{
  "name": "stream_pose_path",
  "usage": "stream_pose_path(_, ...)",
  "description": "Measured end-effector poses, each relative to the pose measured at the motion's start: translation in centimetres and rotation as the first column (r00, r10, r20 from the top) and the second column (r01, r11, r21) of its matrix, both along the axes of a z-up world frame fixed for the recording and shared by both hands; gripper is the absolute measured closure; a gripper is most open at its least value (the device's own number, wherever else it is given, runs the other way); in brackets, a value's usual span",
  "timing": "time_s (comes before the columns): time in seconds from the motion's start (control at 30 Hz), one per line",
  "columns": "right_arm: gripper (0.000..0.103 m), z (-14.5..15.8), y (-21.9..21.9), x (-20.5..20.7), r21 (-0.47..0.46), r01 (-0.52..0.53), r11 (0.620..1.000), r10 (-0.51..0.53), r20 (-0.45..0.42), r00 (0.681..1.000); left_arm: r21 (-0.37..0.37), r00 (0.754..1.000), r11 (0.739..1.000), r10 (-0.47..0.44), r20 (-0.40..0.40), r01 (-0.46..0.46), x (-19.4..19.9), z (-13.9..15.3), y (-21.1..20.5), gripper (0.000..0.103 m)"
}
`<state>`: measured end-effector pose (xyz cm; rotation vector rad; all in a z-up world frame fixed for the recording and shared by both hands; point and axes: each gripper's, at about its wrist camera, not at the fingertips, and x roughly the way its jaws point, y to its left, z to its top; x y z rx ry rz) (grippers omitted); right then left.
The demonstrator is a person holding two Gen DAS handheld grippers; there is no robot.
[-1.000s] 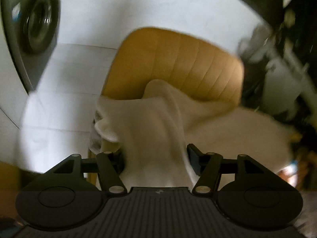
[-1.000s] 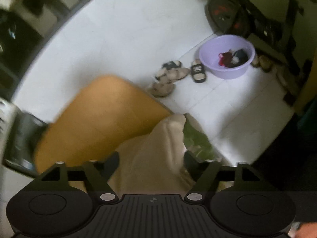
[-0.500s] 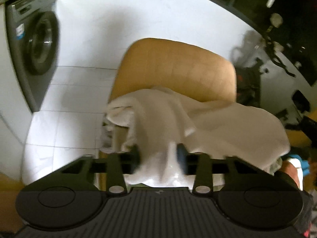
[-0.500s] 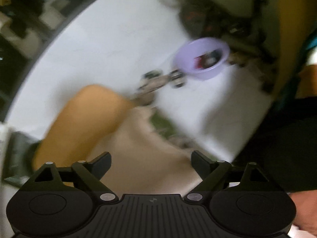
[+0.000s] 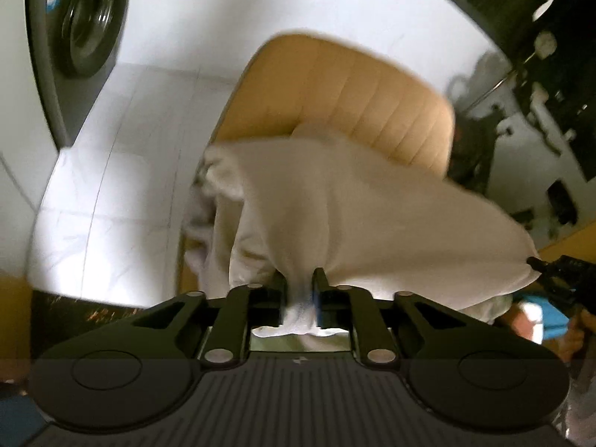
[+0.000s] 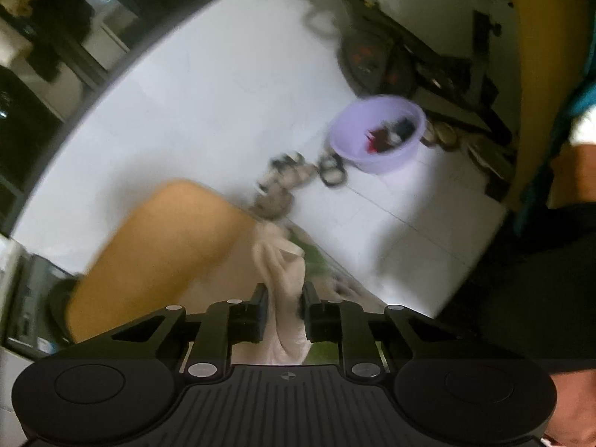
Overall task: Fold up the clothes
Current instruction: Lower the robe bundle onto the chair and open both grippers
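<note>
The left claw is pinched on a bunched edge of the white garment, and the right claw is pinched on another gathered part of the same cloth. The garment hangs off both claws above the tan chair, lifted rather than spread flat; in the left view it runs forward from the claw and out to the right, where its far corner meets the right claw's tip at the frame edge. So its long axis lies from claw to claw, with loose folds sagging at the left side. I judge any fold depends on keeping that span taut. A purple basin sits on the floor beyond.
</note>
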<state>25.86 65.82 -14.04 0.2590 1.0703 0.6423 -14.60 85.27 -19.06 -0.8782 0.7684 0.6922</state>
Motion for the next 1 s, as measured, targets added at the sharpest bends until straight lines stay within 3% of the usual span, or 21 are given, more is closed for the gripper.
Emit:
stream_pose_path(0.1, 0.084, -2.5, 0.8, 0.4, -0.079, -0.010, 0.997, 0.009, -0.021, 1.000, 0.022, 1.000, 1.000, 0.014, -0.022, -0.013, 0.3, -0.3, 0.0, 0.045)
stream_pose_path(0.17, 0.074, -2.6, 1.5, -0.1, -0.105, -0.019, 0.994, 0.019, -0.004, 1.000, 0.075, 0.998, 0.997, 0.032, -0.059, -0.028, 0.6, 0.8, -0.4, 0.024)
stream_pose_path(0.2, 0.069, -2.3, 1.8, -0.3, -0.120, -0.020, 0.993, 0.021, 0.008, 1.000, 0.112, 0.996, 0.993, 0.045, -0.080, -0.036, 0.7, 1.5, -0.6, 0.023)
stream_pose_path(0.27, 0.037, -1.3, 2.2, -0.8, -0.153, -0.020, 0.988, 0.027, 0.041, 0.999, 0.202, 0.995, 0.979, 0.054, -0.086, -0.035, 0.9, 3.2, -1.3, 0.021)
stream_pose_path(0.37, 0.017, 0.1, 3.1, -2.1, -0.191, -0.042, 0.981, 0.063, 0.105, 0.992, 0.338, 0.997, 0.941, 0.048, -0.057, -0.026, 2.0, 6.0, -2.8, 0.006)
stream_pose_path(0.4, 0.014, 0.3, 3.5, -2.7, -0.195, -0.063, 0.979, 0.089, 0.126, 0.988, 0.333, 0.996, 0.943, 0.051, -0.076, -0.023, 2.8, 5.5, -2.9, 0.003)
stream_pose_path(0.47, 0.003, 0.6, 4.3, -3.9, -0.203, -0.106, 0.974, 0.141, 0.167, 0.976, 0.322, 0.992, 0.947, 0.056, -0.114, -0.016, 4.2, 4.5, -3.1, 0.002)
stream_pose_path(0.63, 0.001, 0.0, 7.6, -6.2, -0.272, -0.224, 0.936, 0.285, 0.210, 0.935, 0.294, 0.976, 0.956, 0.066, -0.207, -0.002, 8.0, 2.0, -3.5, 0.002)
stream_pose_path(0.77, 0.001, -2.9, 10.5, -7.8, -0.454, -0.274, 0.848, 0.414, 0.245, 0.876, 0.287, 0.946, 0.956, 0.033, -0.323, 0.064, 9.7, -0.9, -3.9, 0.000)
stream_pose_path(1.0, 0.001, -4.3, 12.1, -7.7, -0.473, -0.292, 0.831, 0.438, 0.235, 0.868, 0.263, 0.949, 0.964, 0.046, -0.310, 0.039, 9.4, -2.0, -3.3, 0.000)
